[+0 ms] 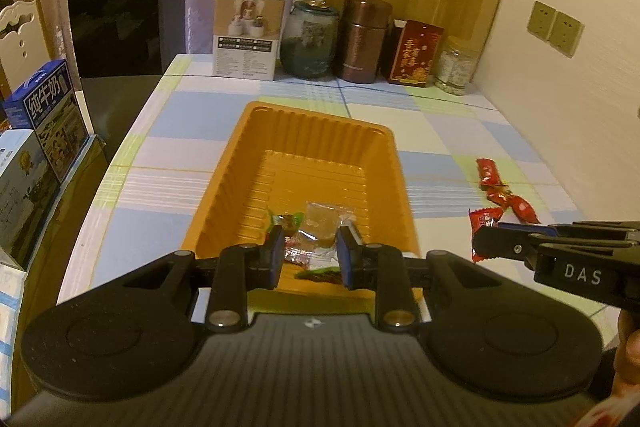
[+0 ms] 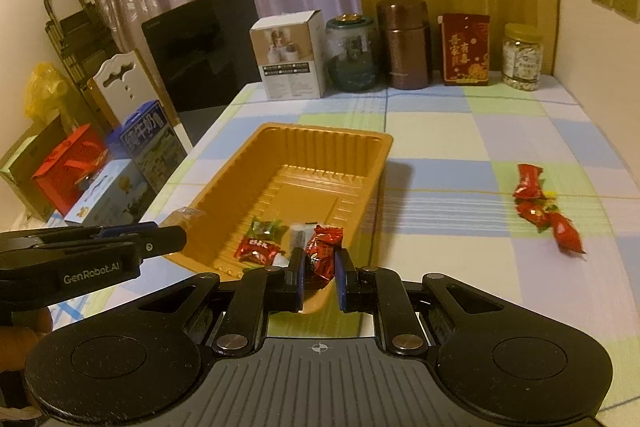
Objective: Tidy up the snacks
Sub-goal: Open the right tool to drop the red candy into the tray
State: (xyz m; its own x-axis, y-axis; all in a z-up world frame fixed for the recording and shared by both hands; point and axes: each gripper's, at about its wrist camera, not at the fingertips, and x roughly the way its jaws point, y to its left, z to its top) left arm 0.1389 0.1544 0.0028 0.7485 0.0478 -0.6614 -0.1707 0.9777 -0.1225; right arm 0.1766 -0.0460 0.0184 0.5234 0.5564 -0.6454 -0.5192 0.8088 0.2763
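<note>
1. Holding a red candy (image 2: 322, 254), right gripper (image 2: 319, 277) is clenched on it just over the near end of the orange tray (image 2: 362, 163); letting go too early or off the rim drops it on the table (image 2: 440, 131)
2. Left gripper (image 1: 310, 254) is released, empty, over the wrapped snacks (image 1: 316, 227) in the tray; grippers are close & could bump
3. Loose red candies (image 2: 540, 211) lie well apart to the right; thin wrappers may slip

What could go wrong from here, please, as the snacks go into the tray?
1. The right gripper holds a red candy over the tray's near rim; released here, it may fall outside.
2. The left gripper hovers close by, so the two could collide.
3. Candies on the table lie bunched, so one grasp may catch two.
</note>
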